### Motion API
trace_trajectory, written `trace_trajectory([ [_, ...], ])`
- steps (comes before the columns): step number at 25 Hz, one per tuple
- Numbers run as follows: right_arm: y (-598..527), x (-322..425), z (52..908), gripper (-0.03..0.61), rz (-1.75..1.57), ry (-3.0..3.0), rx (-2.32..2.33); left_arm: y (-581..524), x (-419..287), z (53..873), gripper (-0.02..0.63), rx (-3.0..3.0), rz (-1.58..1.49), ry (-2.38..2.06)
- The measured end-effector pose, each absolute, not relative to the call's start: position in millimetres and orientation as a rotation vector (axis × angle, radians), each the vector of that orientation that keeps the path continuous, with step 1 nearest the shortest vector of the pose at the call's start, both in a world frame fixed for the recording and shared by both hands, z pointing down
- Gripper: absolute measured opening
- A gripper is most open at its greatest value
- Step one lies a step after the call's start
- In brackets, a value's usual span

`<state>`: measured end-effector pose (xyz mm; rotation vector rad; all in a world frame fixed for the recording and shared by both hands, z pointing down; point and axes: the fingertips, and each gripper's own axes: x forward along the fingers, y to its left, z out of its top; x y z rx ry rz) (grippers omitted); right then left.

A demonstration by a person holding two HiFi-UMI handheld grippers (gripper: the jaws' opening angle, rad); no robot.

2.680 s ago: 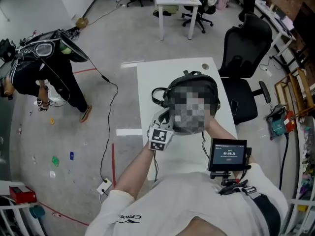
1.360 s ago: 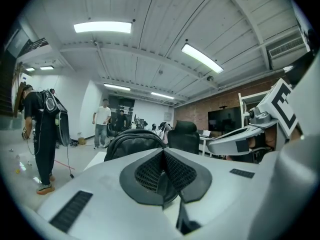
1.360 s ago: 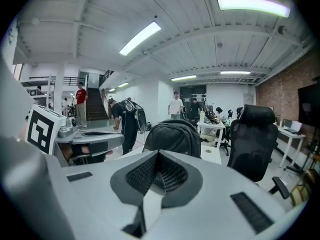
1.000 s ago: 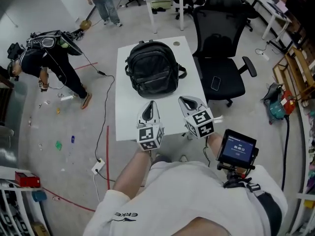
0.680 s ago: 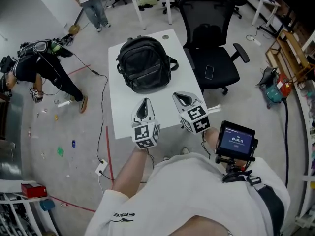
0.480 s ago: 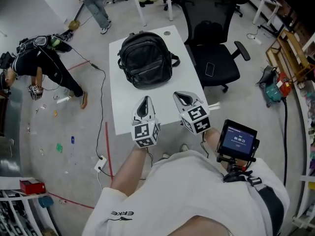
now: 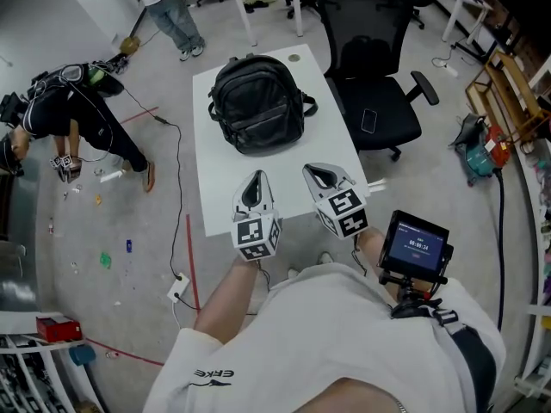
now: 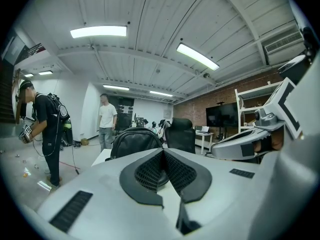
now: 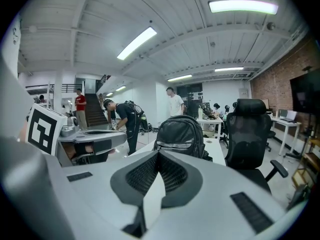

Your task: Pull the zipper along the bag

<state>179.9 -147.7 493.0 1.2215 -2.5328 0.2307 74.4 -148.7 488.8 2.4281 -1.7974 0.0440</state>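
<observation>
A black backpack [image 7: 258, 103] stands on the far half of a white table [image 7: 222, 198], zippers closed as far as I can see. My left gripper [image 7: 256, 177] and right gripper [image 7: 313, 171] hover side by side over the table's near edge, well short of the bag. Both are shut, pads together, nothing between them. In the left gripper view the backpack [image 8: 133, 141] rises beyond the closed jaws, and the right gripper [image 8: 249, 143] shows at the right. The right gripper view has the backpack [image 9: 181, 133] straight ahead.
A black office chair [image 7: 372, 63] stands right of the table with a phone [image 7: 369, 120] on its seat. A person [image 7: 73, 119] bends over at the left, another [image 7: 168, 7] stands farther back. A cable [image 7: 179, 179] runs along the floor. A small monitor [image 7: 415, 246] sits near my right hand.
Since 2.7 s ago both grippers have drawn back from the backpack to the table's near edge. Over the last second they stay almost still.
</observation>
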Motion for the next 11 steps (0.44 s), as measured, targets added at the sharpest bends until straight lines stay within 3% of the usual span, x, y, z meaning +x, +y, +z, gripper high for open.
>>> trace_trajectory([
  [11, -150.2, 175.5, 492.9, 0.003, 0.224, -2.547, 1.209, -150.7, 80.7, 489.9, 0.003, 2.432, 0.032, -1.785],
])
